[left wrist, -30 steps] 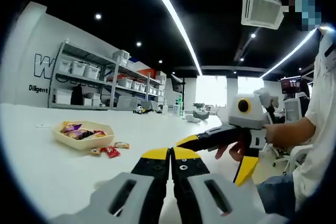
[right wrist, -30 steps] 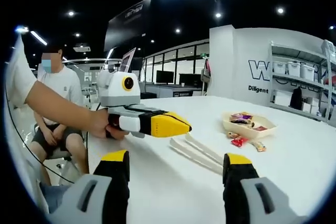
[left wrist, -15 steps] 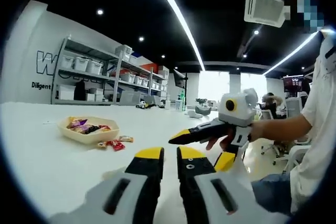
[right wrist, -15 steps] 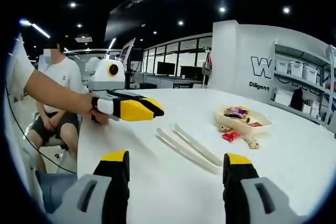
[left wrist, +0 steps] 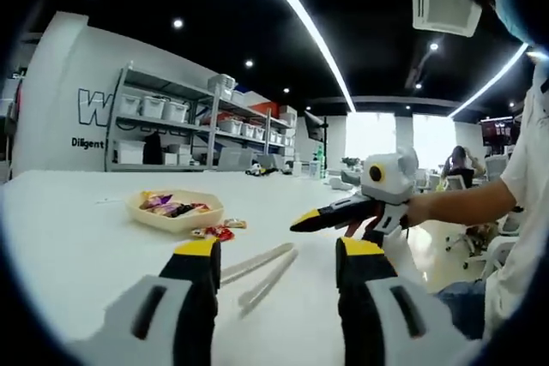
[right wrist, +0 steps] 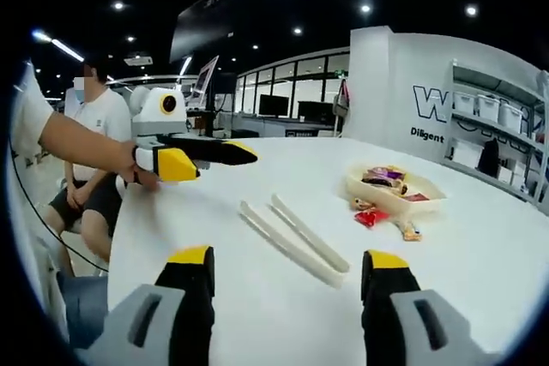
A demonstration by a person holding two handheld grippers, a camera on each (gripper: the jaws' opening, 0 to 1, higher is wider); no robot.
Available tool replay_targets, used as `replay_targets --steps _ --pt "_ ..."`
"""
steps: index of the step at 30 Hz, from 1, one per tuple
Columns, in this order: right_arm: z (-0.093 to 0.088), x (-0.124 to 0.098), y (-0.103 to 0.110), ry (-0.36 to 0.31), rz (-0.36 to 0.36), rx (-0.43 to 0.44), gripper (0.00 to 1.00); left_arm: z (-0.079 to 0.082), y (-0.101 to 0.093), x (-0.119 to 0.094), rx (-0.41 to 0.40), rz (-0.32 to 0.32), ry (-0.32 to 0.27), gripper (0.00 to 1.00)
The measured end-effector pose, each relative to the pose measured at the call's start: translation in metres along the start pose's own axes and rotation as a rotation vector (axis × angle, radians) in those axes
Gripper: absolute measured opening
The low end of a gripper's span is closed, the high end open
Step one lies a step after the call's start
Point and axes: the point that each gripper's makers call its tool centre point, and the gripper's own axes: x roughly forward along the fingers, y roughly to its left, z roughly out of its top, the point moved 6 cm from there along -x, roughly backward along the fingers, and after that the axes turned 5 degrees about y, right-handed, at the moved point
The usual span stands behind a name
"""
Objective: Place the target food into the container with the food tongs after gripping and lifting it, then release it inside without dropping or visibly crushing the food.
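I hold both grippers, left (left wrist: 276,256) and right (right wrist: 287,269), with jaws spread and empty over the tongs (right wrist: 292,238) on the table (right wrist: 480,246), lining up a pickup.

The table (right wrist: 480,237) is white and smooth with a soft sheen; the food tongs (right wrist: 292,237) near its middle look like pale matt plastic; the container (right wrist: 390,195) toward the far edge is cream, plastic-looking; the wrapped snacks (right wrist: 371,217) beside it are glossy foil; both grippers' jaws have matt grey plastic with glossy yellow tips.
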Motion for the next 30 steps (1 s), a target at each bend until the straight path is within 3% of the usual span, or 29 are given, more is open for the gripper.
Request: replay_targets --steps 6,9,18,22,30 --pt "-0.002 0.009 -0.007 0.014 0.015 -0.005 0.59 -0.002 0.007 -0.009 -0.057 0.042 0.053 0.74" --pt "-0.003 0.015 -0.011 0.024 0.015 -0.024 0.57 -0.002 0.008 -0.014 -0.073 0.046 0.061 0.77" --pt "-0.009 0.021 -0.022 0.048 0.023 0.006 0.46 -0.002 0.004 -0.022 -0.082 0.032 0.081 0.75" --pt "-0.01 0.02 -0.023 0.051 0.034 0.021 0.35 -0.003 0.003 -0.024 -0.078 0.026 0.086 0.73" --pt "-0.012 0.015 -0.023 0.061 0.018 0.015 0.21 -0.006 0.004 -0.027 -0.086 0.027 0.111 0.71"
